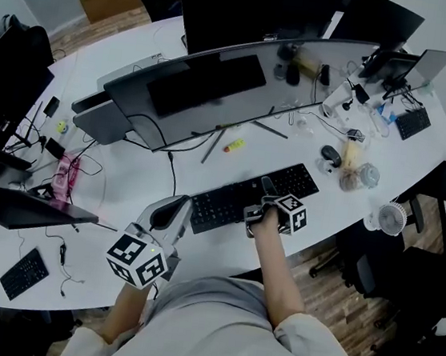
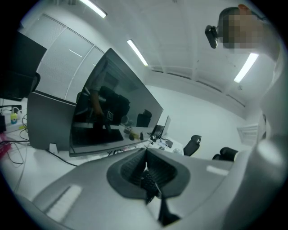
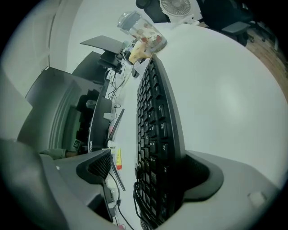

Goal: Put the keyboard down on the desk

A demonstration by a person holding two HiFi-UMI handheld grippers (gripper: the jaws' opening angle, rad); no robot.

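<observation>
The black keyboard (image 1: 241, 195) lies flat on the white desk (image 1: 124, 193) in front of the curved monitor. My right gripper (image 1: 265, 198) straddles its middle from the front edge. In the right gripper view the keyboard (image 3: 155, 112) runs between the jaws of the right gripper (image 3: 148, 170). It rests by the right-hand pad, and the left-hand pad (image 3: 96, 166) stands well clear, so the gripper is open. My left gripper (image 1: 177, 208) is at the keyboard's left end. Up close, the left gripper (image 2: 146, 166) has its pads closed together, and a dark, key-textured edge (image 2: 150, 183) shows pinched low between them.
The curved monitor (image 1: 218, 84) and its stand sit just behind the keyboard, with a yellow marker (image 1: 233, 145) and cables between. A mouse (image 1: 331, 154), a jar (image 1: 366, 176) and a small fan (image 1: 391, 218) stand to the right. A laptop (image 1: 17, 208) and second keyboard (image 1: 24, 274) lie left.
</observation>
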